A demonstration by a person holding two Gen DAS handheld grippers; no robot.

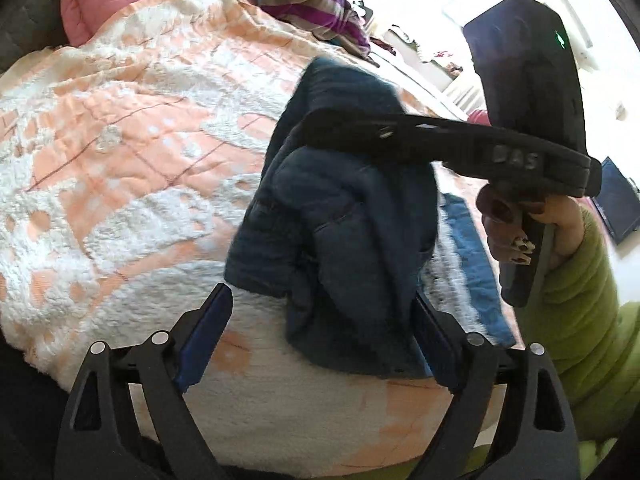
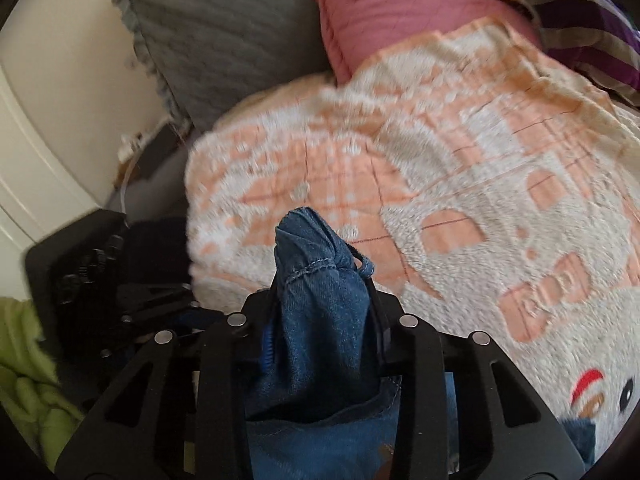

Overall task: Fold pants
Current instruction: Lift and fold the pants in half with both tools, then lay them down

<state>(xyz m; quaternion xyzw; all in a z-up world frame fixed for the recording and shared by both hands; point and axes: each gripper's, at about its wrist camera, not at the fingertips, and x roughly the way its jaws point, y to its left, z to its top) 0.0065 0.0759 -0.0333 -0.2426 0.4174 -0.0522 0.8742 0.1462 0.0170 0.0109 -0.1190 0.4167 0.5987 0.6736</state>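
Note:
Dark blue denim pants (image 1: 340, 220) hang bunched above the bed, held up by my right gripper (image 1: 320, 128), seen from the side in the left wrist view. In the right wrist view my right gripper (image 2: 322, 292) is shut on a bunched fold of the pants (image 2: 320, 280), which sticks out past the fingertips. My left gripper (image 1: 320, 312) is open just below and in front of the hanging cloth. The lower edge of the pants hangs between its blue-padded fingers (image 1: 208, 332), and it grips nothing.
A peach and white patterned blanket (image 1: 140, 160) covers the bed. A pink pillow (image 2: 392, 12), a grey pillow (image 2: 224, 32) and a purple striped cloth (image 1: 308, 0) lie at the head. A blue cloth (image 1: 468, 248) lies on the bed to the right.

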